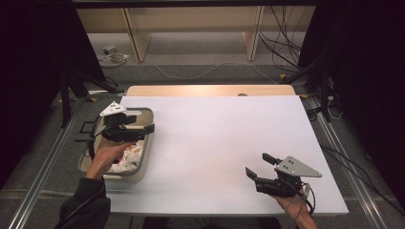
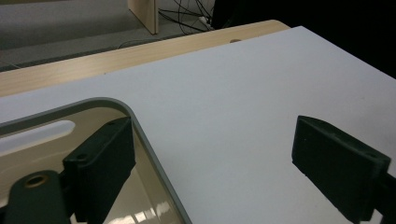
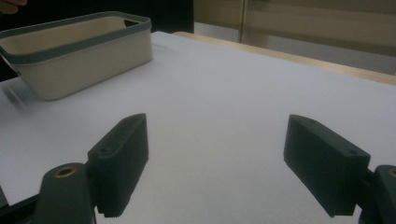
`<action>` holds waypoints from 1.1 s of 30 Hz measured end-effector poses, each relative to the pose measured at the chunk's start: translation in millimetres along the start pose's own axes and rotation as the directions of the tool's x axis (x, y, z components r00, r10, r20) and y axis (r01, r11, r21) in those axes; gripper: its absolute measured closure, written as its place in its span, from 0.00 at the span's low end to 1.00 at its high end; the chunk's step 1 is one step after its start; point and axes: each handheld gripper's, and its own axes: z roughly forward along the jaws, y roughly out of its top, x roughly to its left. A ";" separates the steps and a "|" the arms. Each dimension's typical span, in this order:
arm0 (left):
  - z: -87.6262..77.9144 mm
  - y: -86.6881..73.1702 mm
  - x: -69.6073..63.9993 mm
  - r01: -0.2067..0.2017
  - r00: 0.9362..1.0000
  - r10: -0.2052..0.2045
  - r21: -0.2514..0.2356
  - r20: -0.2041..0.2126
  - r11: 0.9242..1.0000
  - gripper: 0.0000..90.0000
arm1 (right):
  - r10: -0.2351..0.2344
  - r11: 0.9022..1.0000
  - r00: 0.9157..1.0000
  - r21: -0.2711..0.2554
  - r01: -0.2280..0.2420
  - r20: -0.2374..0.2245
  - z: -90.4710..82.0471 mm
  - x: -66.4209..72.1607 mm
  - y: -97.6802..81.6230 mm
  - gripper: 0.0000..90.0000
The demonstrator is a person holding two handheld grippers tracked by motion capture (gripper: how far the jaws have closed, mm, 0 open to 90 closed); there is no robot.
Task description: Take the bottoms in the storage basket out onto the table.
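A beige bin with a grey rim [image 1: 147,149] stands at the table's left edge, with something crumpled, white and reddish [image 1: 129,154], lying inside. My left gripper [image 1: 140,121] hovers over the bin's far right corner, open and holding nothing. In the left gripper view my left gripper [image 2: 219,163] has one jaw over the bin's inside and the other over the white table, with the rim [image 2: 140,135] between them. Near the front right of the table my right gripper [image 1: 258,165] is open and empty, pointing left. In the right gripper view my right gripper [image 3: 222,163] faces the bin [image 3: 93,51] farther off.
A white sheet [image 1: 215,143] covers the table, with a strip of wooden tabletop [image 1: 210,90] along its far edge. Metal rails run along both sides, and cables and wooden shelf legs stand on the floor beyond.
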 end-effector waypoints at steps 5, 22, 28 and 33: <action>0.3 -1.0 1.4 -0.015 1.000 0.015 0.028 -0.007 0.999 0.14 | 0.000 1.000 1.000 -0.002 0.000 -0.002 0.2 0.0 -0.1 0.25; -3.5 -4.6 17.7 -0.003 0.999 0.008 0.147 -0.032 0.989 0.15 | -0.002 1.000 1.000 0.002 0.002 0.000 0.1 -0.2 -0.3 0.25; -4.1 -8.4 25.8 -0.003 0.998 0.018 0.228 -0.061 0.974 0.15 | -0.004 1.000 1.000 0.001 0.004 -0.001 0.4 -0.2 -0.3 0.25; -1.6 -12.4 30.2 0.005 0.997 0.017 0.271 -0.079 0.963 0.15 | -0.004 1.000 1.000 0.001 0.004 -0.002 0.4 -0.2 -0.4 0.25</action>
